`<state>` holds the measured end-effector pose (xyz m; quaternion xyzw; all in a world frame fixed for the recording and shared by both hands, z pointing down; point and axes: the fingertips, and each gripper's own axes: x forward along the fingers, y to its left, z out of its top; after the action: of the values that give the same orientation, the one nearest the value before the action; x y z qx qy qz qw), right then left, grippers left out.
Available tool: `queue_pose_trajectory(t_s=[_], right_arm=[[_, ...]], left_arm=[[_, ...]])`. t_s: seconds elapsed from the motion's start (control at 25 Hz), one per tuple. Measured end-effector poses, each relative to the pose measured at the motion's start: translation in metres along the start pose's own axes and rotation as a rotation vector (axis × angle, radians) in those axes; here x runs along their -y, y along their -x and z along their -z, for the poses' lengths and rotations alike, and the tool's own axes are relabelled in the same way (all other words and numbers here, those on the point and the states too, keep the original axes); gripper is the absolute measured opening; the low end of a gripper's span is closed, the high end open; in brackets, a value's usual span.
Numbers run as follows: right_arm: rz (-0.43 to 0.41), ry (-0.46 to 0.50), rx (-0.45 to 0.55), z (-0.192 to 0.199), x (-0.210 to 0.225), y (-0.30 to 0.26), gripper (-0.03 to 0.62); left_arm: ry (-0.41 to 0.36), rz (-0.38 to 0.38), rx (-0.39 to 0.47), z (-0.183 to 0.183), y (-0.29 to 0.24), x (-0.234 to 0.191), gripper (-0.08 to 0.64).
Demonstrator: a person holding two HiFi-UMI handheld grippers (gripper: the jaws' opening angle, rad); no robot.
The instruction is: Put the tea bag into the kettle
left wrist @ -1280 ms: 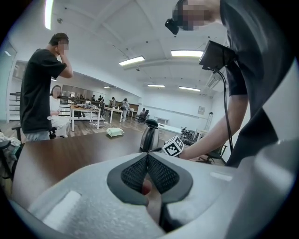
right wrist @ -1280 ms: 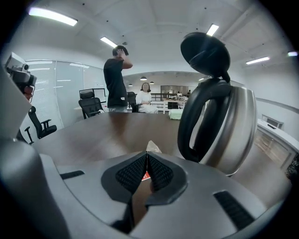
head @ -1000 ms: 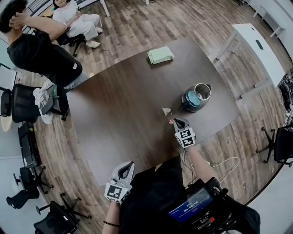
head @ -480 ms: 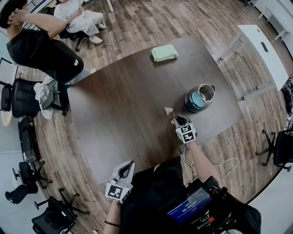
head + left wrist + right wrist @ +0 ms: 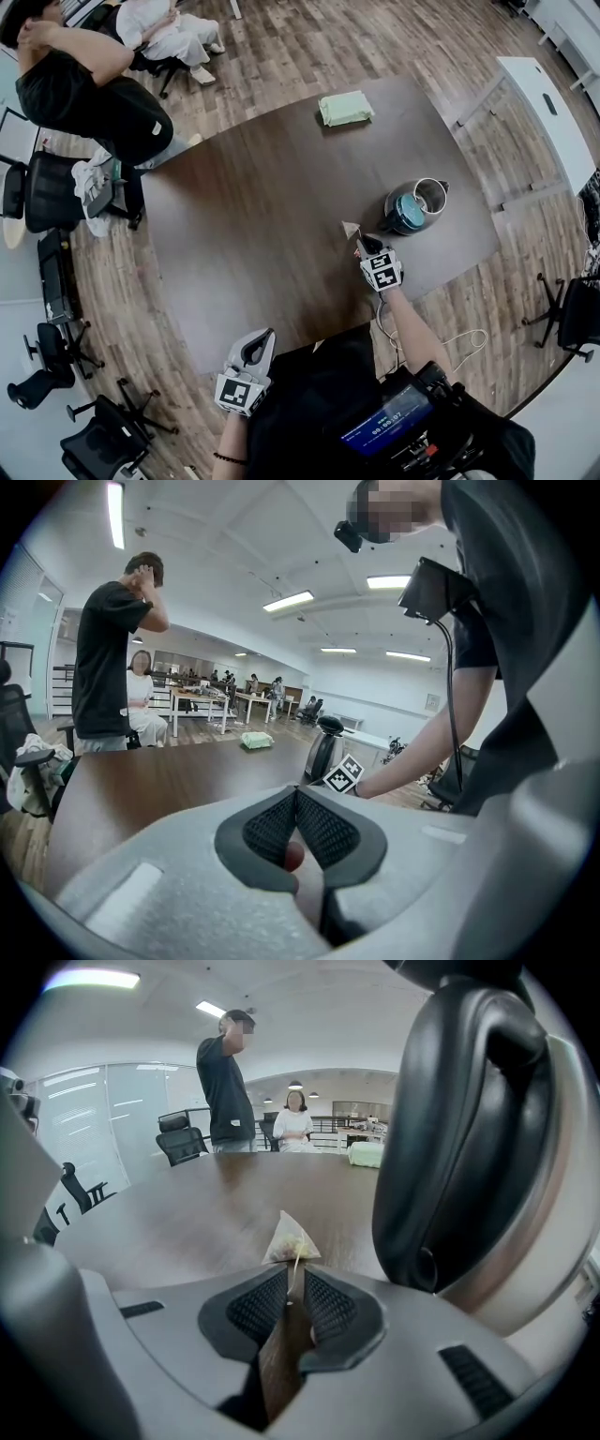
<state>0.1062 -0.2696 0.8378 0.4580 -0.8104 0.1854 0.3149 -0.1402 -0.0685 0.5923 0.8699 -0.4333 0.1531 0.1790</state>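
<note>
A steel kettle (image 5: 410, 208) with its lid open stands on the dark table (image 5: 262, 225), right of the middle. In the right gripper view the kettle (image 5: 478, 1147) fills the right side, very close. A small pyramid tea bag (image 5: 351, 228) lies just left of the kettle. My right gripper (image 5: 366, 245) is shut on the bag's string, and the tea bag (image 5: 291, 1238) sits right beyond the right gripper (image 5: 292, 1288); whether it rests on the table I cannot tell. My left gripper (image 5: 255, 349) is shut and holds nothing, low at the table's near edge.
A folded green cloth (image 5: 345, 108) lies at the table's far edge. A standing person (image 5: 89, 89) and a seated person (image 5: 169, 33) are beyond the far left corner, among office chairs (image 5: 42, 192). A white desk (image 5: 548, 108) stands to the right.
My right gripper, with the tea bag, has edged a little farther over the table toward the kettle. The left gripper has stayed where it was.
</note>
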Motion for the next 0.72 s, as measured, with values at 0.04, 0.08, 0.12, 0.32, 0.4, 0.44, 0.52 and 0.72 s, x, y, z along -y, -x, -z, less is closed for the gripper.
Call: queue_pose_trajectory(t_s=[0.04,0.08,0.12,0.32,0.4,0.44,0.52,0.72], right_arm=[[0.003,0.005,0.001,-0.0013,0.0005,-0.0007,0.054],[0.005,0.007,-0.001,-0.0022,0.0010,-0.0018,0.054],[0.006,0.008,-0.005,-0.0026,0.0013,-0.0033,0.054],[0.003,0.012,-0.032,-0.0060,0.0008,-0.0062,0.054],[0.002,0.014,-0.036,-0.0041,0.0014,-0.0084,0.052],[0.003,0.016,-0.040,-0.0033,0.0016,-0.0094,0.052],[0.005,0.018,-0.053,-0.0034,0.0015,-0.0093,0.052],[0.013,0.022,-0.080,-0.0007,0.0021,-0.0102,0.049]], left_arm=[[-0.003,-0.002,0.004,-0.0003,-0.0003,-0.0009,0.003],[-0.012,0.003,0.013,0.0016,-0.0003,-0.0015,0.003],[-0.020,0.009,0.020,0.0040,0.0000,-0.0024,0.003],[0.000,0.003,0.021,0.0045,-0.0001,-0.0063,0.003],[-0.003,0.004,0.025,0.0041,-0.0012,-0.0066,0.003],[-0.003,0.001,0.019,0.0030,-0.0018,-0.0071,0.003],[-0.016,0.007,0.008,0.0033,-0.0025,-0.0070,0.003],[0.001,-0.017,-0.002,-0.0005,-0.0025,-0.0092,0.003]])
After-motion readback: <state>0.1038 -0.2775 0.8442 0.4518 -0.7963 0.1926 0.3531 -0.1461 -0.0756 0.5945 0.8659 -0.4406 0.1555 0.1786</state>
